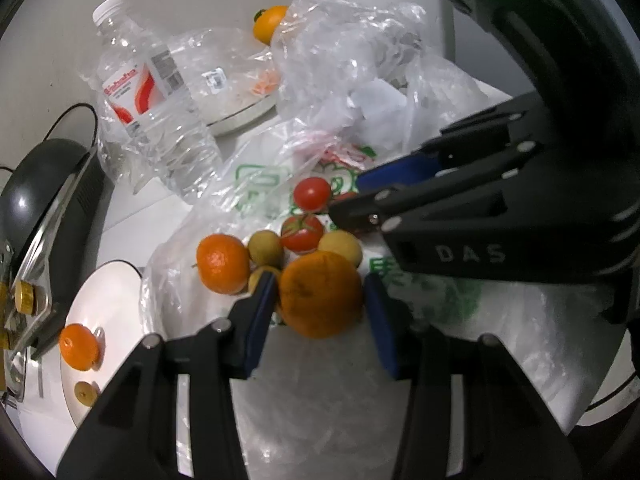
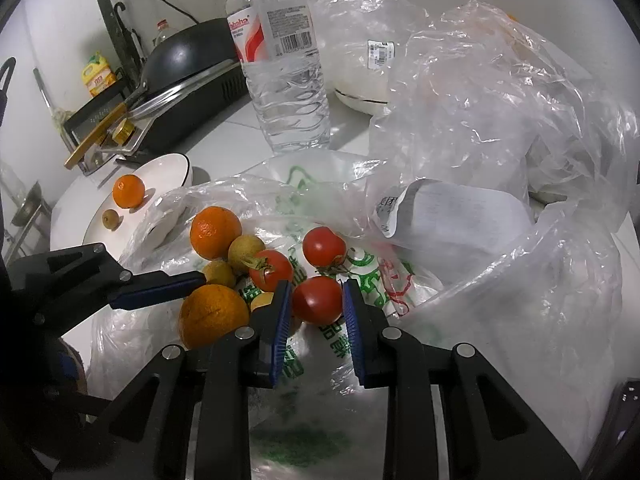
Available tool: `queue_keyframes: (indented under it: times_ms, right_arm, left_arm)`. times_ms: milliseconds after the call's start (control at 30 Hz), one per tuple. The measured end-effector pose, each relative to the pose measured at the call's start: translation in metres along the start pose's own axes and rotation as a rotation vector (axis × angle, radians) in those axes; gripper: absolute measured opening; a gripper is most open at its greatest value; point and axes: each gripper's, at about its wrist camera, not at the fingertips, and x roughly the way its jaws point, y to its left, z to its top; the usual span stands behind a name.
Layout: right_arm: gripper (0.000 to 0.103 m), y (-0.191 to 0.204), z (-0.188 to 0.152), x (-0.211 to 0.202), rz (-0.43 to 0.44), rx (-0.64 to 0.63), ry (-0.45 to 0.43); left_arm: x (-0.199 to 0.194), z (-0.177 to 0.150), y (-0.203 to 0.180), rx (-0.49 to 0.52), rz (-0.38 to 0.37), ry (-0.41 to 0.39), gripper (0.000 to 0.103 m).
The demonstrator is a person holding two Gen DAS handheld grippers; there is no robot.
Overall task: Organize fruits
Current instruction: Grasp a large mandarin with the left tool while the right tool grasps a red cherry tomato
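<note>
Blue pads of my left gripper clamp the big orange on the plastic bag; my right gripper pinches a tomato. Squeezing harder could burst it.

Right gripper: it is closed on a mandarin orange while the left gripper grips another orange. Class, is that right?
Not quite. In the right wrist view, the right gripper is closed on a red tomato, not a mandarin orange. The left gripper does grip an orange, as the left wrist view shows.
</note>
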Motion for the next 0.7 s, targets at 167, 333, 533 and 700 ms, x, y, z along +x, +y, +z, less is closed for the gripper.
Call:
queue_keyframes:
  times_ms: [167,333,533,700]
  right_arm:
    - [0.028,-0.001,0.000,0.000,0.007,0.007,-0.001]
    - [0.028,-0.001,0.001,0.000,0.017,0.005,-0.002]
    - [0.028,0.000,0.000,-0.003,0.018,0.000,-0.016]
    - [0.028,0.001,0.000,-0.014,0.008,0.002,-0.046]
  left_arm:
    - [0.002,-0.002,-0.001,-0.001,-0.007,0.000,0.046]
    - [0.002,-0.004,0.002,-0.006,-0.017,-0.004,0.045]
    - [-0.004,-0.005,0.004,-0.022,-0.034,-0.011,0.045]
    - [-0.011,-0.003,0.007,-0.035,-0.041,-0.027,0.045]
